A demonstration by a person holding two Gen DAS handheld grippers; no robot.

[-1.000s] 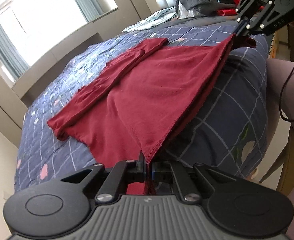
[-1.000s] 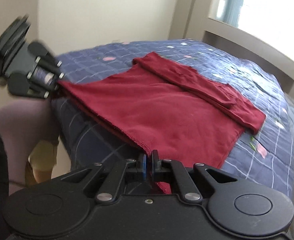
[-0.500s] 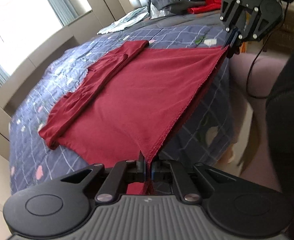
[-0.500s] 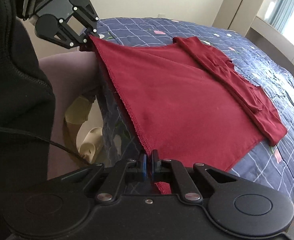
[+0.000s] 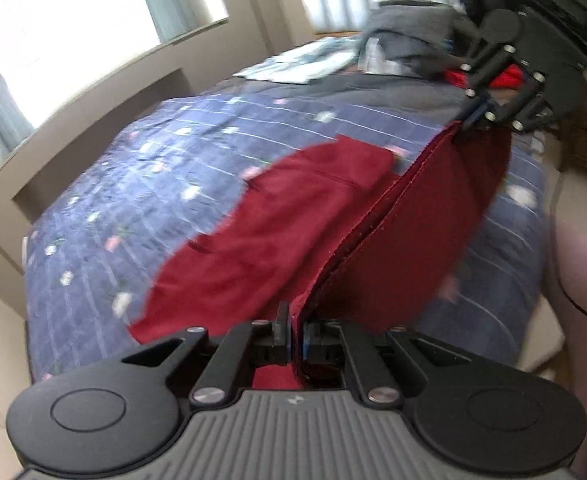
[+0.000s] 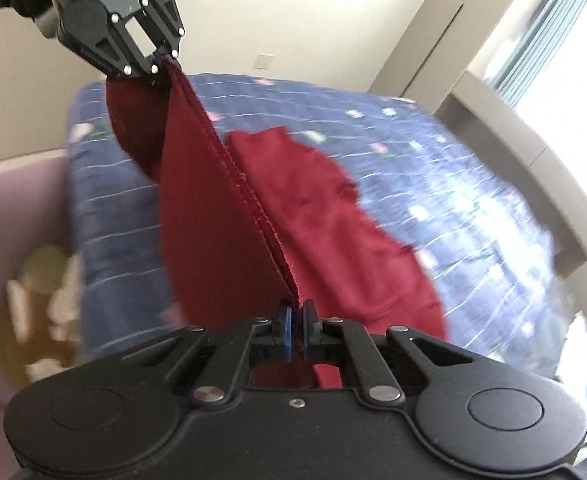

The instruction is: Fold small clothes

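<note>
Left wrist view: blurred; dark red garment (image 5: 293, 216) lies on a blue checked bedspread (image 5: 141, 184), its near hem raised off the bed.
Left gripper (image 5: 296, 334): at 6 o'clock in this view, jaws pinched tight on one corner of the garment's hem; cloth runs between the pads.
Hem line: stretched taut from 6 o'clock up to 1 o'clock, where the right gripper (image 5: 471, 114) grips the other corner.
Garment body: folded part rests flat on the bedspread at centre; the lifted panel hangs below the taut hem on the near side.
Background: window (image 5: 53, 28) at 10 o'clock; grey clothes pile (image 5: 409, 44) at 12 to 1 o'clock, with a red item (image 5: 505, 76) beside it.
Right wrist view: right gripper (image 6: 296, 334) at 6 o'clock, jaws pressed closed on the hem corner.
Opposite end: left gripper (image 6: 161, 66) at 11 o'clock, clamped on the far corner.
Person: pale purple trouser leg (image 6: 17, 208) at 9 o'clock, beside the bed edge.
</note>
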